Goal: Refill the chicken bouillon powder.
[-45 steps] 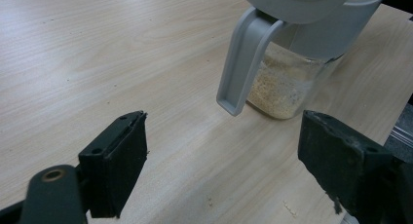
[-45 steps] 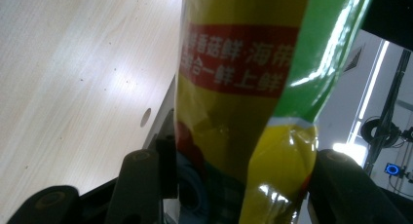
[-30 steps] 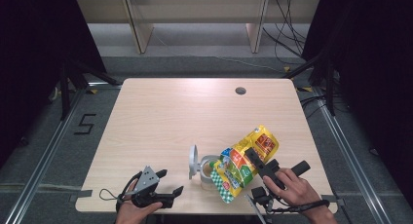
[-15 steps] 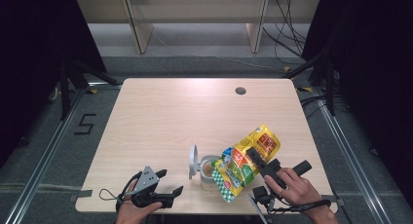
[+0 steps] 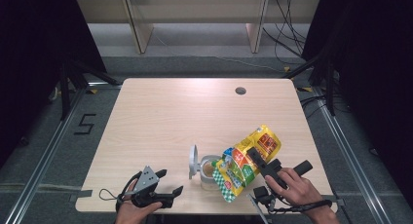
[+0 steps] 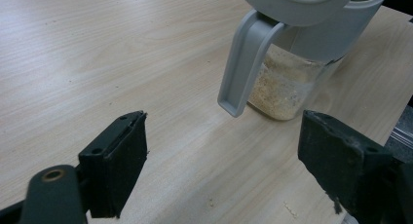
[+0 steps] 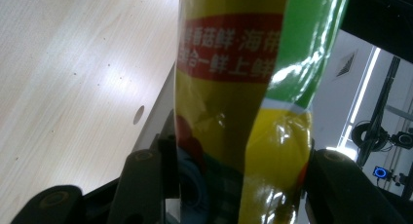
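Pouch [image 5: 246, 160] first: I have the yellow-and-green snack bag clamped in my right gripper [image 5: 257, 158], tilted with its lower corner over the mouth of the jar [image 5: 209, 173]. In the right gripper view the jaws press on both sides of the pouch [image 7: 234, 112], about half closed, and the foil buckles between them. The jar stands near the front edge of the tabletop [image 5: 160, 117], right of centre, with its grey flip lid [image 5: 193, 161] swung up and open on the left side. In the left gripper view I see pale crumbs or powder filling the lower part of the jar [image 6: 287, 87]; whether anything is pouring from the pouch I cannot tell from these angles. My left gripper [image 5: 170, 187] rests low at the front left of the tabletop, near the jar but not touching it, jaws spread wide with nothing between them, pointed toward the jar's lid tab [image 6: 243, 68].
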{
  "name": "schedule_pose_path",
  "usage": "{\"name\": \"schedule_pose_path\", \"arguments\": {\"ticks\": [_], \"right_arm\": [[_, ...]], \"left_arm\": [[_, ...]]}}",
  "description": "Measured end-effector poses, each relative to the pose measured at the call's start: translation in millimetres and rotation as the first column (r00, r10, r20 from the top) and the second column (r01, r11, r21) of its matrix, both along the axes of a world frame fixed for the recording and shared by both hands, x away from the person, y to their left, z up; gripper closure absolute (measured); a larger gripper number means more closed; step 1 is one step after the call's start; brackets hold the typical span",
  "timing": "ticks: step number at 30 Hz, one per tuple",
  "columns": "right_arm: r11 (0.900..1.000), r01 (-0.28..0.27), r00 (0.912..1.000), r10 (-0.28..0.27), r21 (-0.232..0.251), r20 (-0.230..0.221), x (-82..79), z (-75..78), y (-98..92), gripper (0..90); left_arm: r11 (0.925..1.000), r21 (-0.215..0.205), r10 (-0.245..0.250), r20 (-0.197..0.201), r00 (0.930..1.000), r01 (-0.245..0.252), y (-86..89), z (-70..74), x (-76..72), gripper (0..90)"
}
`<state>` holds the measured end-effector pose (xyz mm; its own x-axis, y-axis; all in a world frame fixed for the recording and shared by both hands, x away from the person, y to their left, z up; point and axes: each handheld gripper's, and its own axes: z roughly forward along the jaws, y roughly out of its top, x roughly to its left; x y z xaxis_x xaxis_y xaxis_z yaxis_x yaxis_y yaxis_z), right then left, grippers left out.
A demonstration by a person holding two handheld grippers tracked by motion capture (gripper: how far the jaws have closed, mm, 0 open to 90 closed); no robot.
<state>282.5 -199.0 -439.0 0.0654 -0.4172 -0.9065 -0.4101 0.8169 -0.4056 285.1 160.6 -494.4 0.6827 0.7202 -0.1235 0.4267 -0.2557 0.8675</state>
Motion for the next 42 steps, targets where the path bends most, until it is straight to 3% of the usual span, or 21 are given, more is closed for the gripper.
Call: {"name": "schedule_pose_path", "arguments": {"ticks": [42], "right_arm": [[1.000, -0.002, 0.9999, 0.002, -0.013, 0.010, -1.7, 1.8, -0.3, 57.4]], "left_arm": [[1.0000, -0.003, 0.002, -0.001, 1.0000, -0.002, 0.3, 0.2, 0.2, 17.9]]}}
